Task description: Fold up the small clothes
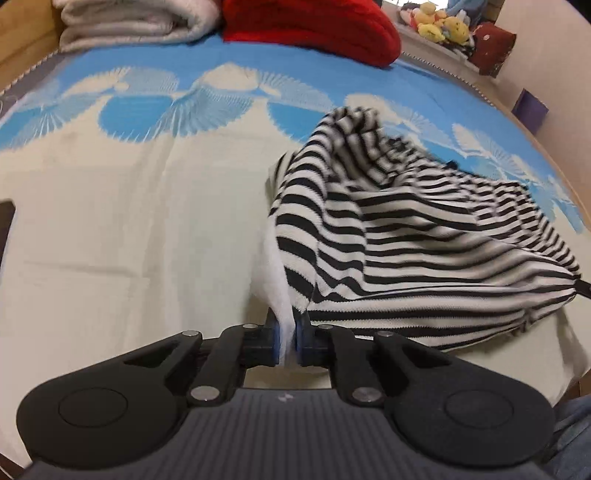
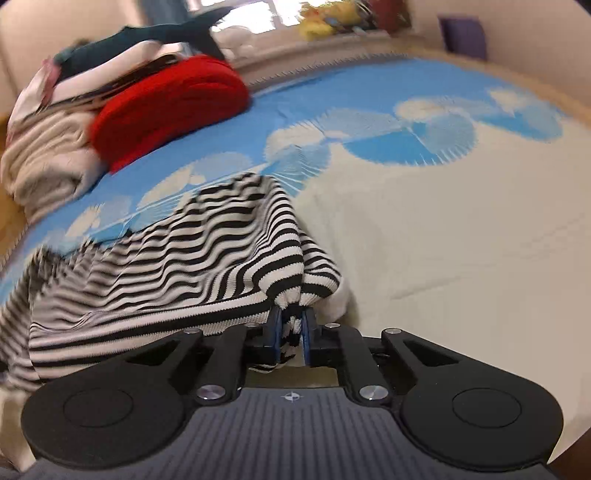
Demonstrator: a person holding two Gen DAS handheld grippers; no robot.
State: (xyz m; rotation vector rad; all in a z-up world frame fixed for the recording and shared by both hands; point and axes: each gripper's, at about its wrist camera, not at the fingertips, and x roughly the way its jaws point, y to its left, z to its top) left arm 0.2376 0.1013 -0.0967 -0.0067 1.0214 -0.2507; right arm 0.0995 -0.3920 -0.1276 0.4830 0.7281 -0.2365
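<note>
The left gripper (image 1: 287, 334) is clamped on a white edge of the striped top (image 1: 424, 236), which spreads ahead and to its right over the bedspread (image 1: 129, 221). The right gripper (image 2: 292, 330) pinches a bunched striped corner of the same top, the cloth trailing off to its left. Beyond both lie a red cushion (image 1: 314, 29) and folded blankets (image 1: 129, 26).

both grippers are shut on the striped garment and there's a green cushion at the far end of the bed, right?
Not quite: the cushion at the far end of the bed is red, not green, as both wrist views show. The rest holds: the left gripper and the right gripper are each shut on an edge of the striped garment.
</note>
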